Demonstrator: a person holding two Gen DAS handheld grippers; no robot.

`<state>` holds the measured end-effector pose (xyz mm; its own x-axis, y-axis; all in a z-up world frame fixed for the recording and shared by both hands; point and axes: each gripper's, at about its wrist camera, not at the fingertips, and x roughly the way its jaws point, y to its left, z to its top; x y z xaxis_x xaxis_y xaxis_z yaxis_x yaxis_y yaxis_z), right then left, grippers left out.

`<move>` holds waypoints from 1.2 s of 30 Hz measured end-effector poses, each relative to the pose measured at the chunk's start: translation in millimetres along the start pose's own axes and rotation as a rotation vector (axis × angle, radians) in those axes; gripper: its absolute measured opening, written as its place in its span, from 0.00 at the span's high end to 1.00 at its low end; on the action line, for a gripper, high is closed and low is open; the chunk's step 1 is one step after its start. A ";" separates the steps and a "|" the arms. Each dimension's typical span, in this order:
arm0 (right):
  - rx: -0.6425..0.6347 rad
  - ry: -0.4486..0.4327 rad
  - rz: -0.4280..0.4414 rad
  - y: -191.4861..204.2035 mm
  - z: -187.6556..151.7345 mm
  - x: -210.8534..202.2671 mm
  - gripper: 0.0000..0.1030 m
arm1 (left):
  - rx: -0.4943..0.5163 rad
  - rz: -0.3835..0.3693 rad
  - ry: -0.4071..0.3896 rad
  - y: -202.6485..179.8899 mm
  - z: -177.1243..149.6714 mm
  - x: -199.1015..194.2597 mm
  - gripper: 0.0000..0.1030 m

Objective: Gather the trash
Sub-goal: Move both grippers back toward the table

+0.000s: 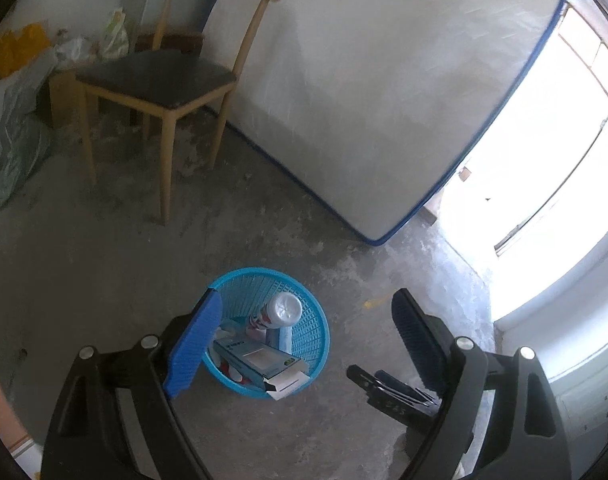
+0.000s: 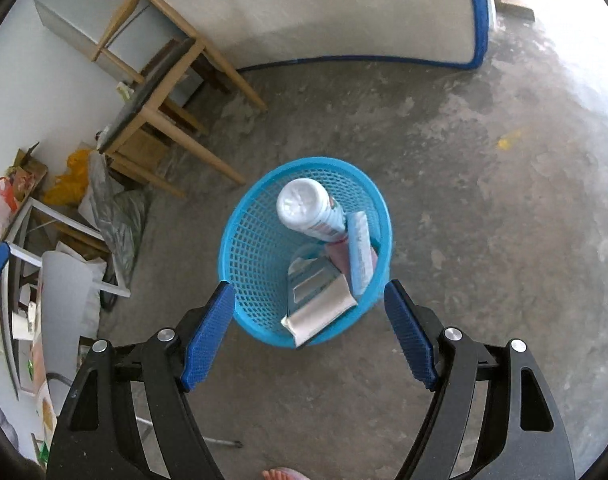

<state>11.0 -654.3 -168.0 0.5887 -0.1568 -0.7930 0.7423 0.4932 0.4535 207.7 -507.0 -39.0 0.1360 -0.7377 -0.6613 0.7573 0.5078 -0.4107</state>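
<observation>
A blue mesh basket (image 1: 312,336) (image 2: 247,248) stands on the concrete floor. It holds a white bottle (image 1: 281,312) (image 2: 308,210), a light blue carton (image 1: 255,362) (image 2: 360,252) and a grey-white flat box (image 2: 322,312). My left gripper (image 1: 304,332) is open and empty, above the basket. My right gripper (image 2: 310,320) is open and empty, directly over the basket's near rim. The right gripper's fingers (image 1: 388,388) show low in the left wrist view, to the right of the basket.
A wooden chair (image 1: 159,80) (image 2: 159,92) stands beyond the basket. A white mattress with blue edging (image 1: 364,92) (image 2: 324,8) leans behind it. Bags, boxes and clutter (image 2: 63,220) lie along the left wall. A bright doorway (image 1: 544,160) is at right.
</observation>
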 end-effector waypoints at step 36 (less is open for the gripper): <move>-0.738 -0.036 0.397 274.0 -156.9 -147.7 0.08 | -0.430 0.624 -0.558 153.9 -289.8 -490.4 0.06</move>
<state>77.3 -361.8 9.6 0.7811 0.1256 -0.6117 0.0853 0.9489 0.3038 72.5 61.8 40.2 0.8084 -0.3266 -0.4898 0.1583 0.9220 -0.3534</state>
